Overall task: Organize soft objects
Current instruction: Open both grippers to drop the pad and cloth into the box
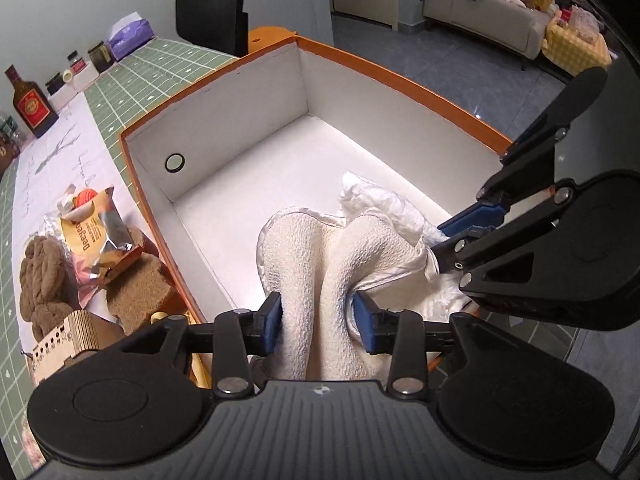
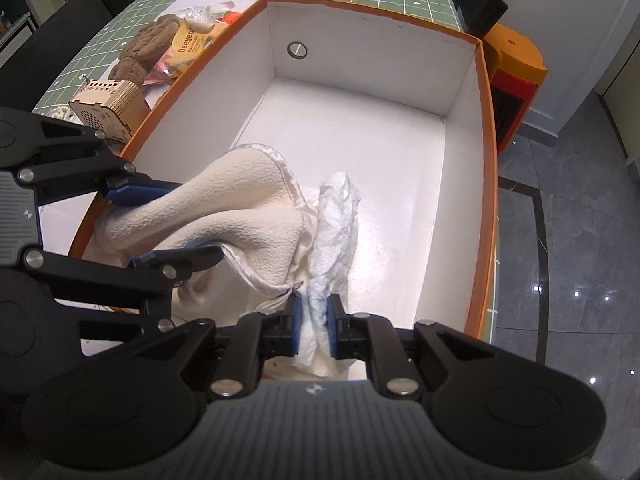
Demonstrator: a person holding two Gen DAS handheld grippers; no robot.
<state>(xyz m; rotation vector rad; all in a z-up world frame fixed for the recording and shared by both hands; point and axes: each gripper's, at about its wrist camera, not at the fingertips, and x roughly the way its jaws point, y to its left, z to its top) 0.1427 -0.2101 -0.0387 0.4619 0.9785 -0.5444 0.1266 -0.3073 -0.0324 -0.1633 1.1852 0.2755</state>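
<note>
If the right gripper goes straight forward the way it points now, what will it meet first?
Probably the white floor of the orange box: the right gripper, shut on the white crumpled cloth, points down into it. Depth is unclear.

The snack packet, at left in the left view and upper left in the right view, reads "Deeyeo". The bottle label's print is illegible.

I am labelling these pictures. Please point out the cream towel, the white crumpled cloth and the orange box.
cream towel (image 1: pixel 316 264): left wrist view, on its fold ahead of the jaws.
white crumpled cloth (image 2: pixel 334 224): right wrist view, on its middle.
orange box (image 2: pixel 489 168): right wrist view, on its right rim.
</note>
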